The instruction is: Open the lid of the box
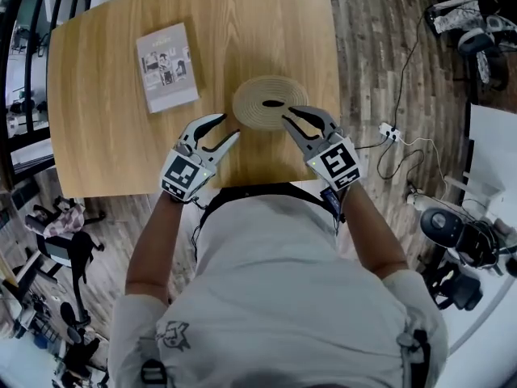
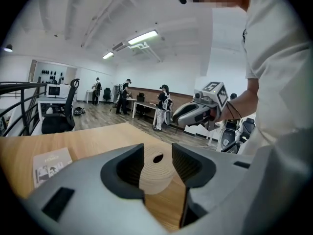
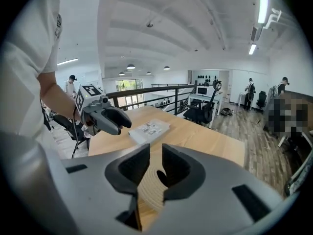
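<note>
- Left gripper [image 1: 229,126] — jaws apart, nothing between them, tips just beside the near-left rim of the box [image 1: 257,103].
- Right gripper [image 1: 288,115] — jaws narrowly apart, released, tips over the box's near-right edge.
- Box: round, ribbed, lid on with 1 dark hole, sitting on the table [image 1: 97,136] between the 2 grippers.
- Booklet [image 1: 166,67] lies farther back, to the left.

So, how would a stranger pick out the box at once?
On the wooden table, look between the left gripper and the right gripper. The box is round, low and tan, ringed, with a dark hole on top; the booklet to its left is flat and rectangular.
</note>
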Motion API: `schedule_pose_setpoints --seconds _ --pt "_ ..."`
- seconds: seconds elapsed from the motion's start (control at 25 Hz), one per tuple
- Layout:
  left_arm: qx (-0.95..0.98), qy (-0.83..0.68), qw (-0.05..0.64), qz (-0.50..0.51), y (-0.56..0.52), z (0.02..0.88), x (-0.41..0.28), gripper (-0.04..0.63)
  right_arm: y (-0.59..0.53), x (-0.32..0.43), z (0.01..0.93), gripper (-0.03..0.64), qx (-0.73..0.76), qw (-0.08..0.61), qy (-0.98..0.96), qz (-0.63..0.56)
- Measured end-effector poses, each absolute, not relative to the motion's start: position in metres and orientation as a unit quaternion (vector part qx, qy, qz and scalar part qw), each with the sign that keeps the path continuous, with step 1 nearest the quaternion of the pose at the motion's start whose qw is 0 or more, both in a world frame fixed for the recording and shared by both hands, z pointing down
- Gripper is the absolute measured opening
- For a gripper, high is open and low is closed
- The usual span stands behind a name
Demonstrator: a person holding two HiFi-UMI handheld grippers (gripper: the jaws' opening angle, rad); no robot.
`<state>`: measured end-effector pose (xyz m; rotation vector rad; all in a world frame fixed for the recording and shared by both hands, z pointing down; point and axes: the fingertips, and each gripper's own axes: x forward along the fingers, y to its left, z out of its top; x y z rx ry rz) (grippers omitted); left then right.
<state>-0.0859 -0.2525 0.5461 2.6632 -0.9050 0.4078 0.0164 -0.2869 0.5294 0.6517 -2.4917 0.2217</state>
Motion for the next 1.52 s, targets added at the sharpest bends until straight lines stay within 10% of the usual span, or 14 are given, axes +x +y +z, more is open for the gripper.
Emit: schedule_pose_setpoints --seconds 1.52 --pt "0.941 -0.151 0.122 0.278 -0.285 0.724 -0.056 0.368 -0.318 -0.006 0.68 0.165 0.117 0.487 -0.86 -0.101"
